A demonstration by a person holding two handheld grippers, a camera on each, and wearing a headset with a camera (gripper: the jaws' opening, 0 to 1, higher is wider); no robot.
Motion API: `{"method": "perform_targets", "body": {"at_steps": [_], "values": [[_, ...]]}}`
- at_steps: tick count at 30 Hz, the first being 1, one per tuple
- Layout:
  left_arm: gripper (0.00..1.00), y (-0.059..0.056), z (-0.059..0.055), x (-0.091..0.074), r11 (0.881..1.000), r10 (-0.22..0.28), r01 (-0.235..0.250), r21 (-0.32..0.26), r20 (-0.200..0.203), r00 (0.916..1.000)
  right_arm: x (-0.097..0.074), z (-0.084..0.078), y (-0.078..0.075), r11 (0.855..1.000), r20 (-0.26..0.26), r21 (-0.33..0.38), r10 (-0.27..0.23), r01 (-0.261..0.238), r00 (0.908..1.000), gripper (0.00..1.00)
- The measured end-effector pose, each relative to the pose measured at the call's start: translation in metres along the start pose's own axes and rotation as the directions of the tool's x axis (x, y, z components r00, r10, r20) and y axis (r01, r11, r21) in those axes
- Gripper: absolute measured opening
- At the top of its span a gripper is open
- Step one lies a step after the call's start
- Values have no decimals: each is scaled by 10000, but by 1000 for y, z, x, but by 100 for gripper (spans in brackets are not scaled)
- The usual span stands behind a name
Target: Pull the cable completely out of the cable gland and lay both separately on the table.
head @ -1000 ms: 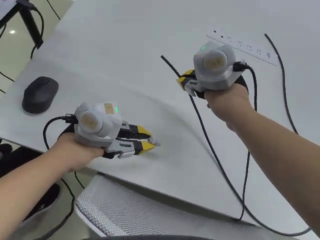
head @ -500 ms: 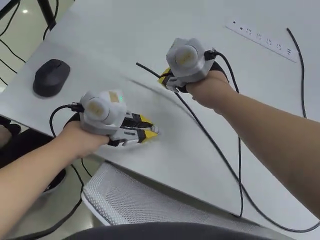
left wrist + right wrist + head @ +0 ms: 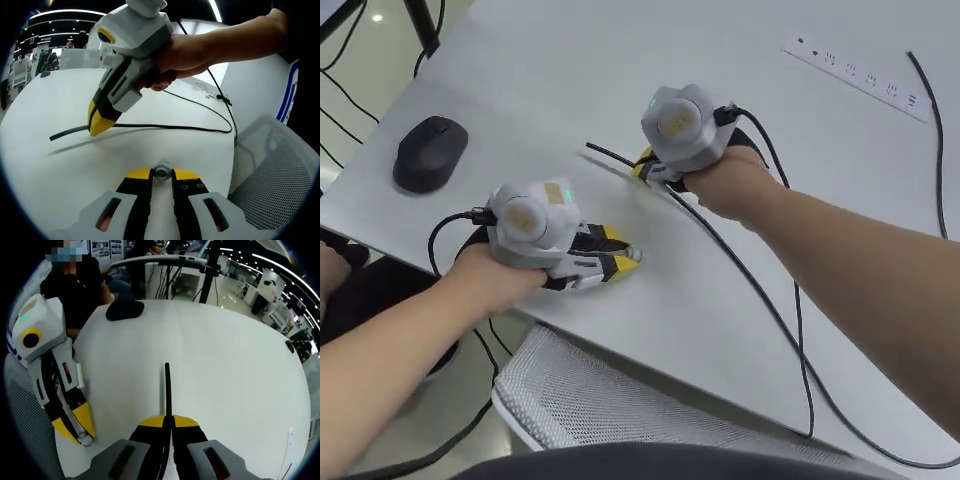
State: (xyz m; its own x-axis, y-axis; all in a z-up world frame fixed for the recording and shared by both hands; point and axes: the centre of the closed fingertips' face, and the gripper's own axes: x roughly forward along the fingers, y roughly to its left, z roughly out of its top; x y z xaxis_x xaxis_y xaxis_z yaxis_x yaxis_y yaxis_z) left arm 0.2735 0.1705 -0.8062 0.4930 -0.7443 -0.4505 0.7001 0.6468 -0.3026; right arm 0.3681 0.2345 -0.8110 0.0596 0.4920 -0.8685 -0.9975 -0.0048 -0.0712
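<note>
**Q:** What lies between the yellow-tipped fingers [image 3: 139, 174] of the left gripper [image 3: 161, 176]?

**A:** The cable gland [image 3: 161, 170], a small grey round piece. It is nipped at the very tips, with the jaws narrow and closed on it. Whether it touches the table [image 3: 570, 60] cannot be told.

**Q:** And the right gripper [image 3: 168, 420]?

**A:** Its jaws are drawn together on the black cable [image 3: 167, 390]. A short free end projects straight ahead of the tips, low over the white surface.

**Q:** How do the two parts stand to each other?

**A:** Apart. In the left gripper view, the cable's free end lies beyond the gland and clear of it. The rest of the cable trails behind the right gripper across the table and drops over the near edge. In the head view, the left gripper sits close to the near edge and the right gripper is farther in.

**Q:** What surrounds them?

**A:** A dark mouse [image 3: 429, 152] lies on the table to the left of the left gripper. A white power strip [image 3: 855, 77] lies at the far right. A mesh chair [image 3: 610, 410] stands below the near edge.
</note>
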Motion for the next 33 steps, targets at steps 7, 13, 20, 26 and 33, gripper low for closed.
{"method": "perform_targets", "body": {"at_steps": [7,13,20,26,33], "values": [[15,3,-4,1,9997,219,-218,125,-55,9997,5,-2,7,9996,-201,-236,150,-155,9997,0],[16,5,-8,2,9981,280,-266,553,-258,9993,6,-5,7,9995,-245,-261,144,-150,9996,0],[16,3,-11,3,9900,379,-292,1379,-604,9975,7,-4,8,9986,-307,-519,61,-76,9995,0],[16,1,-12,4,9881,388,-283,1511,-666,9970,8,-4,7,9974,-366,-722,-7,-20,9993,1],[19,0,-12,4,9886,357,-248,1487,-709,9968,6,-4,-1,9964,-369,-711,-493,466,9981,13]]}}
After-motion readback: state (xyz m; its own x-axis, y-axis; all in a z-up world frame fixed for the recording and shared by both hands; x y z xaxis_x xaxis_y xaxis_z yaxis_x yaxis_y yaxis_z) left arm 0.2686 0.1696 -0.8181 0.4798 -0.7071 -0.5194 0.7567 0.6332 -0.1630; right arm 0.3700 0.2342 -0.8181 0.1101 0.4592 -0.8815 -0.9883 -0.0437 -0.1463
